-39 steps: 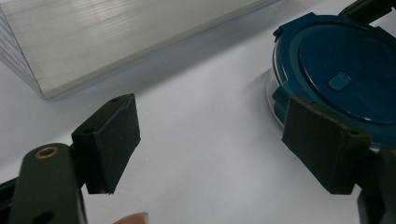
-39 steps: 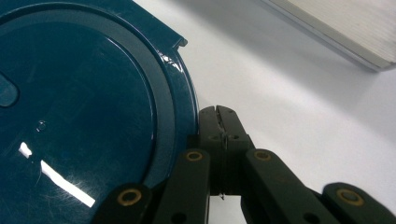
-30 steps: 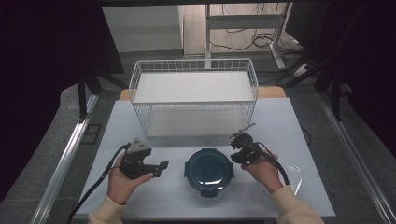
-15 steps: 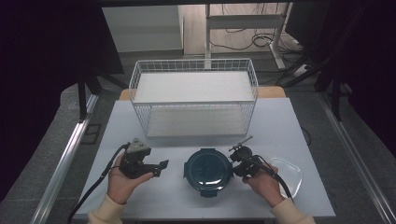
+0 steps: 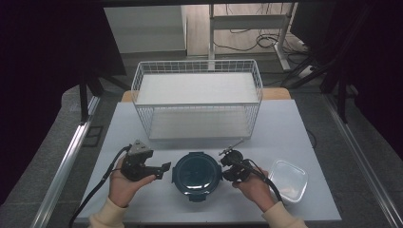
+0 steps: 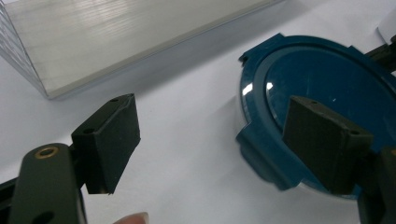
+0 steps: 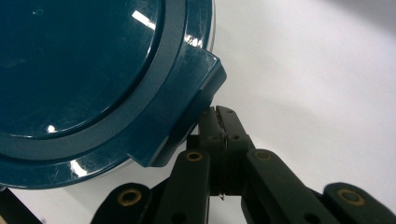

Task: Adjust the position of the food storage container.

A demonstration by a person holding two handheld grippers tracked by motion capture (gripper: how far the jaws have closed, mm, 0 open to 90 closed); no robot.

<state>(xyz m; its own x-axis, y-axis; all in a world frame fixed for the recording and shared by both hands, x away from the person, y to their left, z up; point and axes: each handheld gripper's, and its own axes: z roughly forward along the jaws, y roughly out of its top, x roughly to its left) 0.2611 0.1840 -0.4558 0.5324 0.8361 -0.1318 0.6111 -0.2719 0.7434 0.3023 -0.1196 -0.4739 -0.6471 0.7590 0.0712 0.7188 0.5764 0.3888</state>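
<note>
Worktop: pale grey-white, with a wooden edge showing at the far side.
Floor: grey, dark toward both sides.
Rail: a shiny metal bar runs along the floor on the left.
Far side: a metal frame stands on a light wood floor, with black cables lying near it.
Sides: black curtains hang left and right.
Light: bright on the worktop, dim around it.

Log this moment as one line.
left gripper: open beside blue lid | right gripper: shut, tips under lid's latch tab | wire basket: behind

Glossy blue plastic lid, white wire basket, smooth matt table.
</note>
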